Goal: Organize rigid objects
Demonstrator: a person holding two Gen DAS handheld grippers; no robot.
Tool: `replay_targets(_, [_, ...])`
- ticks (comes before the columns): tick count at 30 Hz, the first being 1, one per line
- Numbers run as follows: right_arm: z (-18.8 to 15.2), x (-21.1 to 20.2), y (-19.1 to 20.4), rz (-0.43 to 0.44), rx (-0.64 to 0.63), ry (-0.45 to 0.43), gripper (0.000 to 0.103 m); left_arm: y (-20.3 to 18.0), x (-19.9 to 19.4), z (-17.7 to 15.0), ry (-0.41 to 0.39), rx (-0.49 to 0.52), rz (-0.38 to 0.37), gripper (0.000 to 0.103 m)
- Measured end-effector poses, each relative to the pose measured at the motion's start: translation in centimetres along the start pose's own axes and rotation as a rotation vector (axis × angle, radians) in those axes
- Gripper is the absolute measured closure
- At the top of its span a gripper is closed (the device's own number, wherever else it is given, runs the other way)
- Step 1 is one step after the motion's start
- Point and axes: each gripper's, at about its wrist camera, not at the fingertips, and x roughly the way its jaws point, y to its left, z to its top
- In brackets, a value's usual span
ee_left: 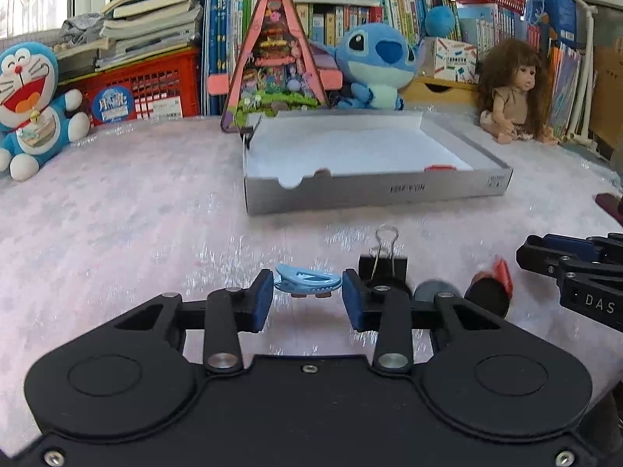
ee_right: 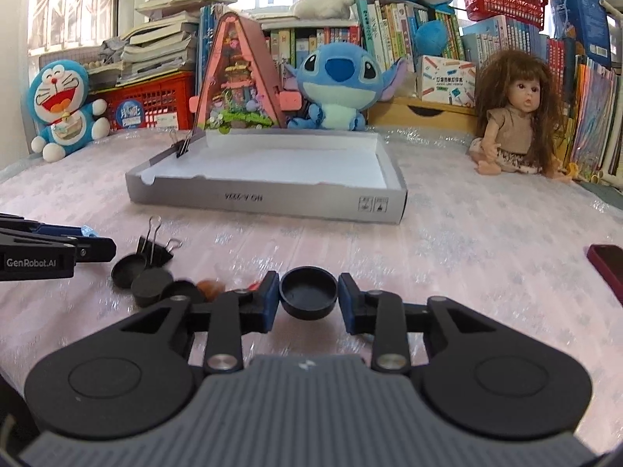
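In the left wrist view my left gripper (ee_left: 307, 292) is shut on a light blue plastic clip (ee_left: 307, 281), its pads touching both ends. A black binder clip (ee_left: 383, 264) stands just right of it, with black round caps (ee_left: 488, 292) and a red piece (ee_left: 502, 272) further right. In the right wrist view my right gripper (ee_right: 308, 297) is shut on a black round cap (ee_right: 308, 295). Other black caps (ee_right: 150, 284) and a binder clip (ee_right: 153, 249) lie to its left. An open grey cardboard box (ee_left: 373, 190) (ee_right: 272, 200) sits beyond both.
The pink bubble-wrap-covered table (ee_left: 136, 214) is ringed at the back by plush toys, a Stitch (ee_right: 335, 85), a Doraemon (ee_left: 27, 97), a doll (ee_right: 518, 113), books and red baskets. A binder clip (ee_right: 183, 148) is clamped on the box's far-left corner. A dark red object (ee_right: 607, 268) lies at right.
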Motion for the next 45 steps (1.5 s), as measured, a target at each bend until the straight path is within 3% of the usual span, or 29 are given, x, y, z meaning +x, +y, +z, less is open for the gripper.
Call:
replay_targets(14, [5.5,3.0,-2.8,-0.052,0.032,-0.017,0.066,0.7,2.3,6.8,-0.031,-0.041,-0.014,0.067])
replay_targets(19, [7.7,5.4,-3.9,-0.042,0.057,0.002,0.066,1.1,4.2,9.1,-0.025,-0.073,-0.042,0.067])
replay_targets(25, [9.6,8.8,-4.4,-0.040,0.074,0.035,0.066,1.0,7.7,11.4,-0.014,-0.091,-0.007,0.067])
replay_targets(37, [10.6,15.0,-4.3,-0.042,0.106,0.135,0.066,-0.5,14.8,13.1,0.061,-0.114,0.077,0.067])
replay_targets(45, [10.9,17.0,-4.6,-0.062,0.126,0.179,0.066,-0.1,17.1,13.0,0.106,-0.112,0.106,0.067])
